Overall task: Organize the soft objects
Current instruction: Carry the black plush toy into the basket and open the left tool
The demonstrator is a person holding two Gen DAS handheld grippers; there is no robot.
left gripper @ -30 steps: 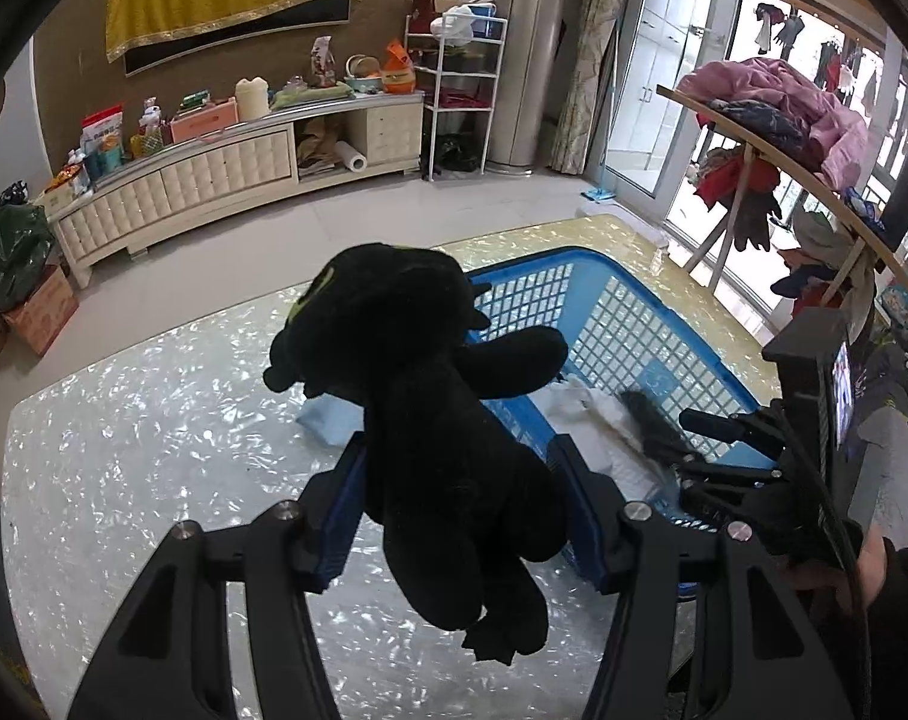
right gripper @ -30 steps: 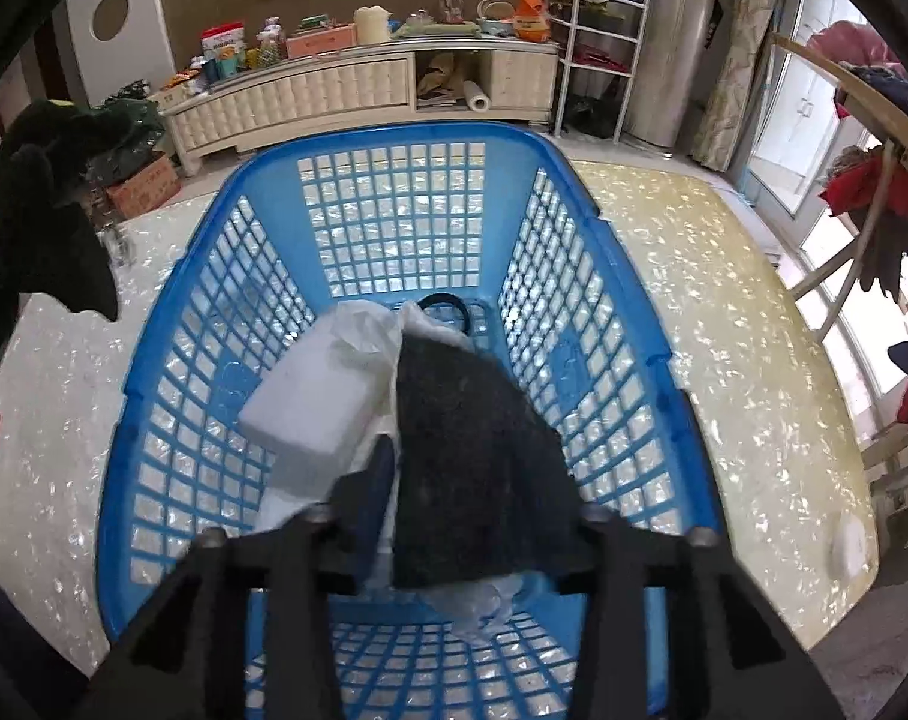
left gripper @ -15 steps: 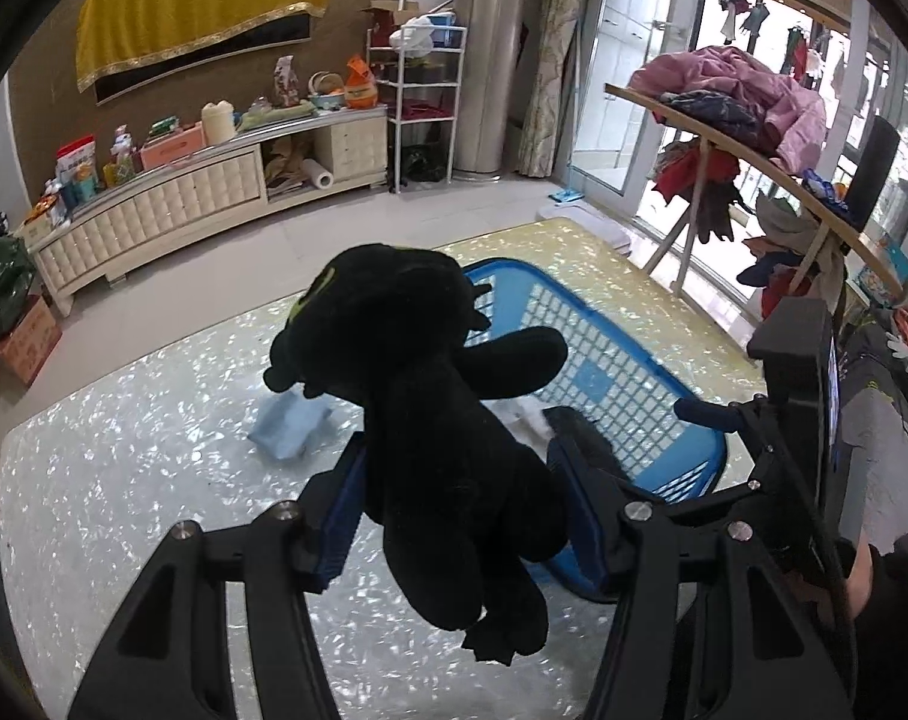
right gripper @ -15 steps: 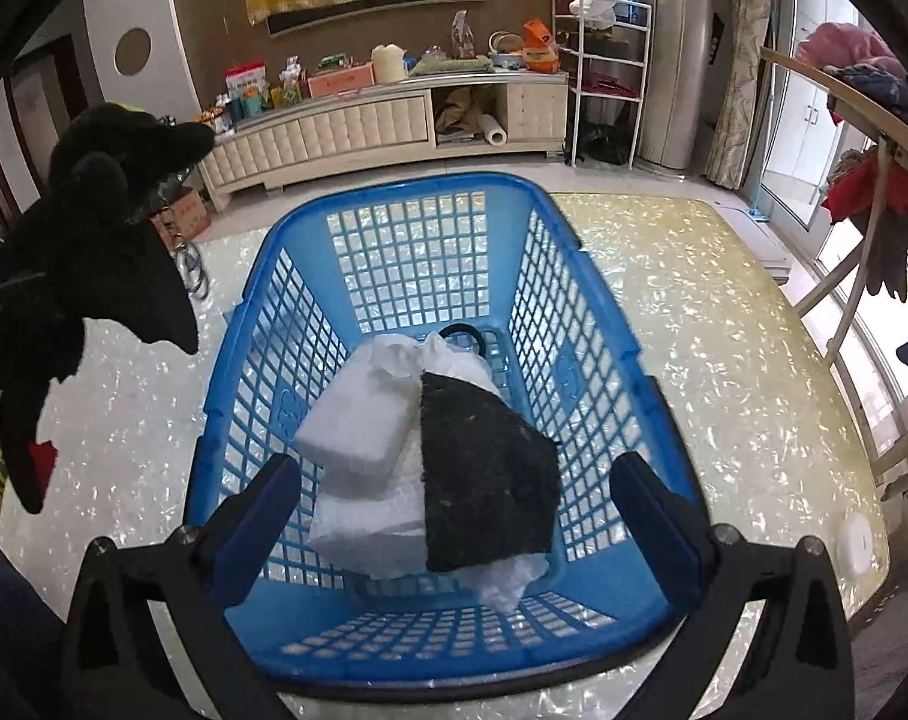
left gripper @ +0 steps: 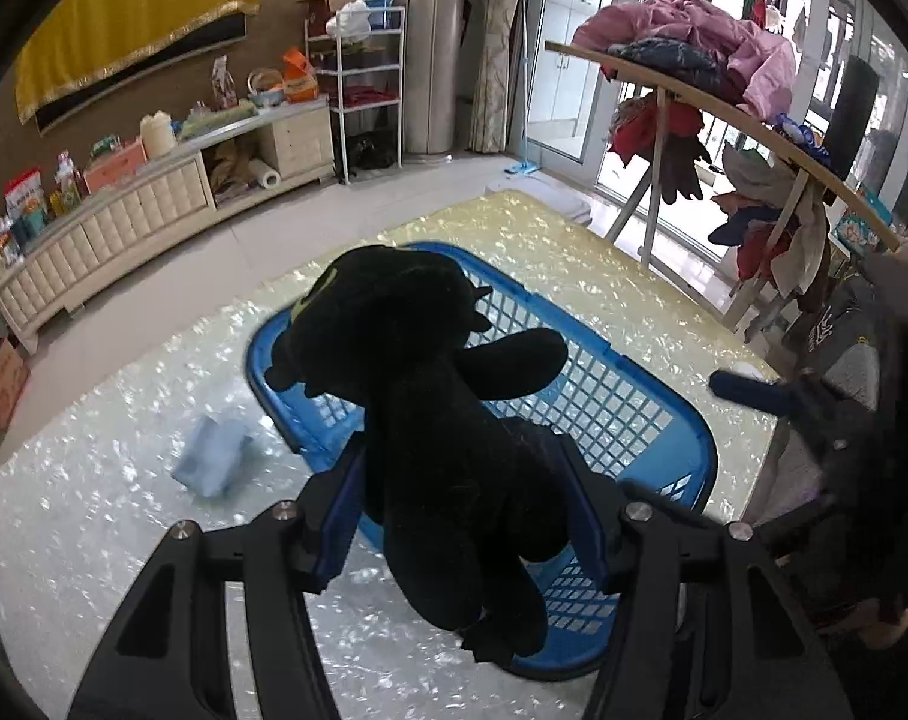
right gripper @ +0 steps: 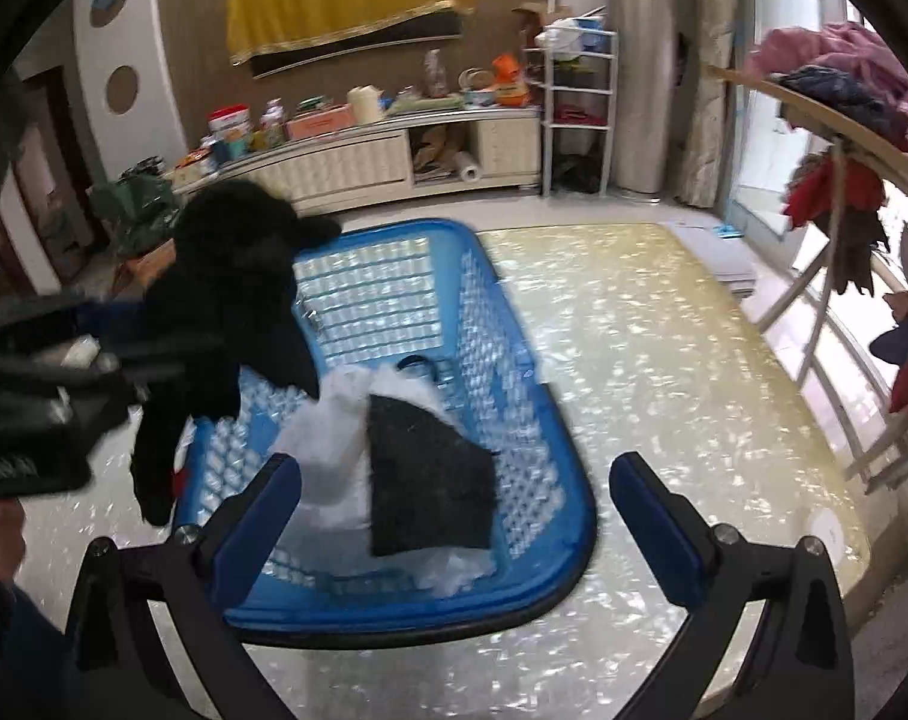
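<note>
My left gripper is shut on a black plush toy, which hangs above the near left part of the blue plastic basket. In the right wrist view the same black plush toy dangles over the left rim of the blue basket. Inside the basket lie a dark grey cloth and a white cloth. My right gripper stands wide open above the basket's near end, with nothing between its fingers.
A light blue cloth lies on the pearly table left of the basket. A small white round object sits near the table's right edge. A clothes rack loaded with garments stands at the right. A low cabinet lines the far wall.
My right gripper let go of the dark grey cloth, opened wide and drew back and up from the basket. My left gripper carried the black plush toy over the basket.
</note>
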